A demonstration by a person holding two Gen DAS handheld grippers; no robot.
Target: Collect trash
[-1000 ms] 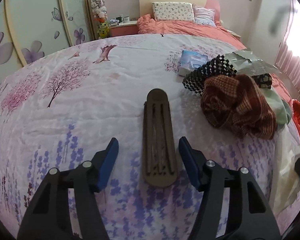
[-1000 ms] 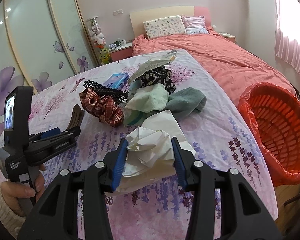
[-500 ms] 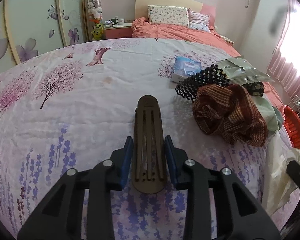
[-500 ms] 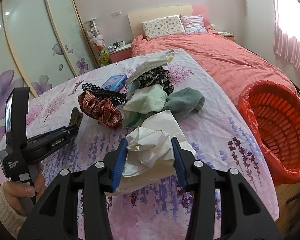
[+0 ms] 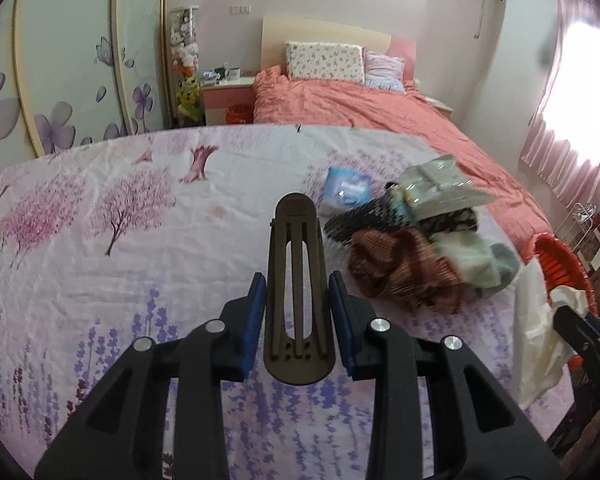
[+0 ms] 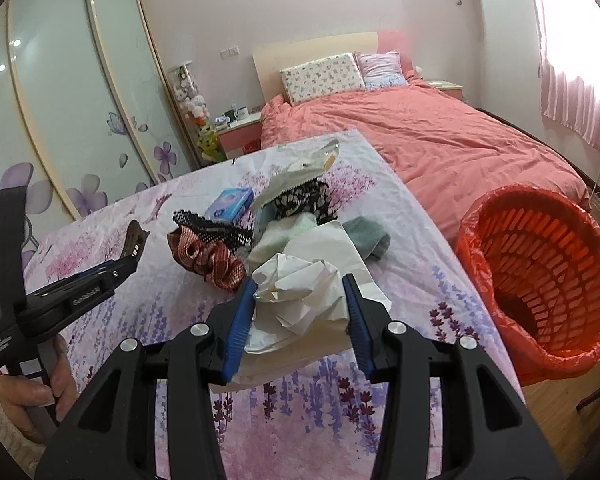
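The left gripper (image 5: pixel 298 304) has its jaws closed on a brown hair clip (image 5: pixel 298 292), lifted clear of the table (image 5: pixel 100 280), whose cloth lies bare all around it. The right gripper (image 6: pixel 300 312) has its jaws clamped on a crumpled wad of paper (image 6: pixel 300 292), also off the table, near the table's right edge.

Just beyond the paper sits the pile: a plaid scrunchie (image 6: pixel 208 260), black mesh (image 6: pixel 208 228), pale green and teal cloths (image 6: pixel 364 236), a dark floral cloth (image 6: pixel 304 200) under a foil wrapper (image 6: pixel 300 172), and a blue pack (image 6: pixel 230 202) on the pile's far left. Left of the pile the table is open cloth to its far edge.

The red basket (image 6: pixel 540 280) stands on the floor just past the table's right edge, mouth tilted toward the paper, with nothing between them. Behind the table lies a bed (image 6: pixel 420 140) with pink covers.

Only the right wrist view shows the basket whole, the left gripper from the side with the clip sticking out above the table, and the hand (image 6: pixel 40 388) on its handle. Only the left wrist view shows the clip's slotted face and the table's wide left half; there the basket (image 5: pixel 560 264) is a sliver at the right, with the paper (image 5: pixel 540 328) hanging before it.
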